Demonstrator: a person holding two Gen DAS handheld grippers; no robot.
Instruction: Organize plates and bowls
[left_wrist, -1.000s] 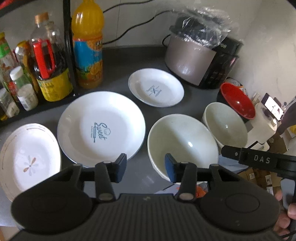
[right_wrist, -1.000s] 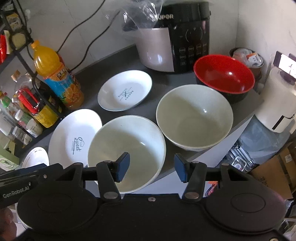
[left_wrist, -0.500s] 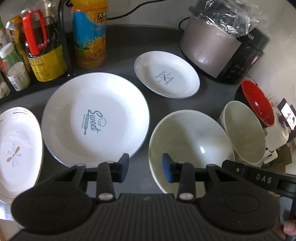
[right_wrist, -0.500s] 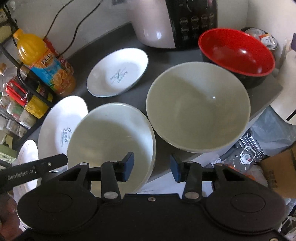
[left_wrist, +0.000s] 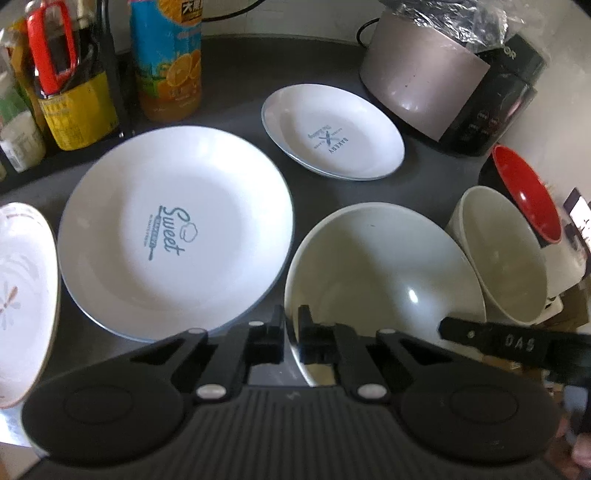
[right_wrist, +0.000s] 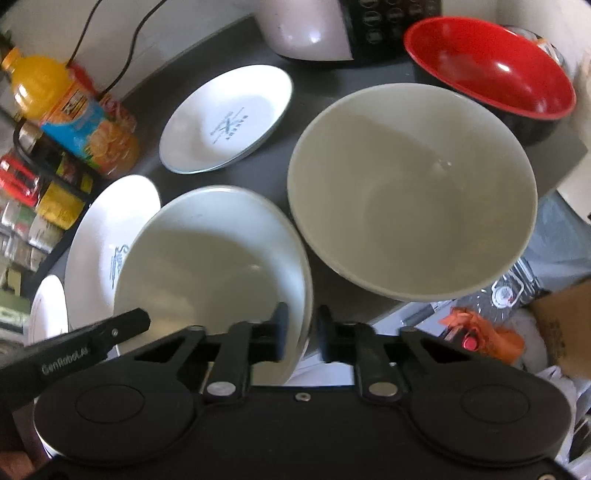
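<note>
Both grippers are closing on the same item: the near cream bowl (left_wrist: 384, 273), which is sitting at the front edge of the dark worktop (left_wrist: 236, 92) with its mouth facing upward. The left gripper (left_wrist: 291, 325) is pinching the bowl's near-left rim, fingers almost together with the thin wall between them. The right gripper (right_wrist: 298, 328) is straddling the near-right rim of that bowl (right_wrist: 214, 266), one finger inside and one outside; the inner finger is lying against the wall, while a narrow gap is showing at the outer finger, so full clamping cannot be confirmed. In the right wrist view the bowl is appearing tilted, its rim dipping toward the left, though fisheye distortion is making the degree uncertain. A second cream bowl (right_wrist: 413, 192) is standing upright just beside it to the right, rims nearly touching. Behind that one, a red bowl (right_wrist: 491, 70) with a black exterior is resting near the rice cooker (left_wrist: 443, 85). To the left of the gripped bowl, the large "Sweet" plate (left_wrist: 173, 232) is lying flat, its lettering running top to bottom in the left wrist view. The smaller "Bakery" plate (left_wrist: 332, 133) is lying further back, and a flower-patterned plate (left_wrist: 22, 291) is sitting at the far left. An orange juice bottle (left_wrist: 168, 59) is standing upright at the rear.
</note>
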